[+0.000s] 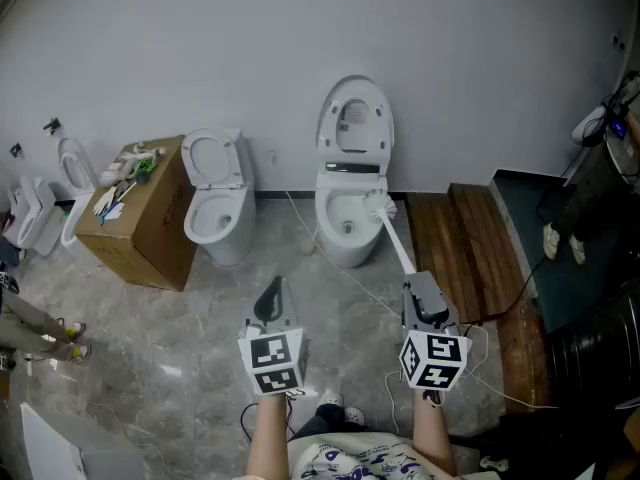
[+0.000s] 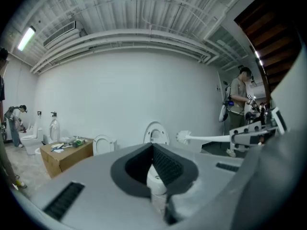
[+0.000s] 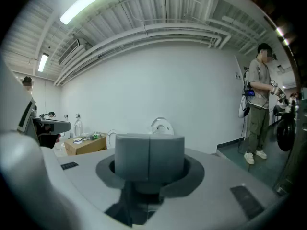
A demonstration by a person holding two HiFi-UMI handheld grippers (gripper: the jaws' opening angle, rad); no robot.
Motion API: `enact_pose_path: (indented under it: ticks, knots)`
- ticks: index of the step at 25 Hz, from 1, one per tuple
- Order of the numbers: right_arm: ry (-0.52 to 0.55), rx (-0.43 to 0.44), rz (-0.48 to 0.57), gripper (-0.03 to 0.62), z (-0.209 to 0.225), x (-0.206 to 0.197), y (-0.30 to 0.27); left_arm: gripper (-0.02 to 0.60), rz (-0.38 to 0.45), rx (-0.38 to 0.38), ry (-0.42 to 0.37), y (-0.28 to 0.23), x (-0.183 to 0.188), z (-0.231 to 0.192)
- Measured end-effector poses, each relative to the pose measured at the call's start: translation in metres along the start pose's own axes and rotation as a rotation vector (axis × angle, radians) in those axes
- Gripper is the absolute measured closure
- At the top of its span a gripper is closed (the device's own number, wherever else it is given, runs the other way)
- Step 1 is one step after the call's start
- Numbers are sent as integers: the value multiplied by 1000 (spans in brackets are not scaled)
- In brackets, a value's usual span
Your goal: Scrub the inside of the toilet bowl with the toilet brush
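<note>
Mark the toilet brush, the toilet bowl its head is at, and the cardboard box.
toilet brush (image 1: 396,244), head view, middle of its white handle.
toilet bowl (image 1: 345,251), head view, outer front wall.
cardboard box (image 1: 150,230), head view, bare side face.

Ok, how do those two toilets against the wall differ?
The right toilet looks larger than the left toilet. The brush has its head at the right toilet's bowl; the left toilet has no brush. The left toilet stands beside a cardboard box, the right toilet beside a wooden platform. Both are white, with lids up.

All views toward the toilet (image 1: 336,244)
</note>
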State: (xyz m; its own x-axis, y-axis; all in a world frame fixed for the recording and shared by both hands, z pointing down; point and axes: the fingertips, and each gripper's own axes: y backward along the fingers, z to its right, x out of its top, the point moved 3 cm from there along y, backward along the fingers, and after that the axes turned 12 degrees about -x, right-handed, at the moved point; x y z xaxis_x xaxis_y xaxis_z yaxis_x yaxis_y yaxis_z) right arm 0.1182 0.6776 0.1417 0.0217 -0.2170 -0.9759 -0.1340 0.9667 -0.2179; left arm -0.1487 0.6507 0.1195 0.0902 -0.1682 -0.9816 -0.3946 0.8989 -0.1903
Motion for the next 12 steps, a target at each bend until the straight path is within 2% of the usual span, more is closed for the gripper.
enact_pose_path:
  ticks: [12]
  knots:
    - [4,7,-16,431,-6,-3,-8,580,-7,8,8,-4,-4,-7]
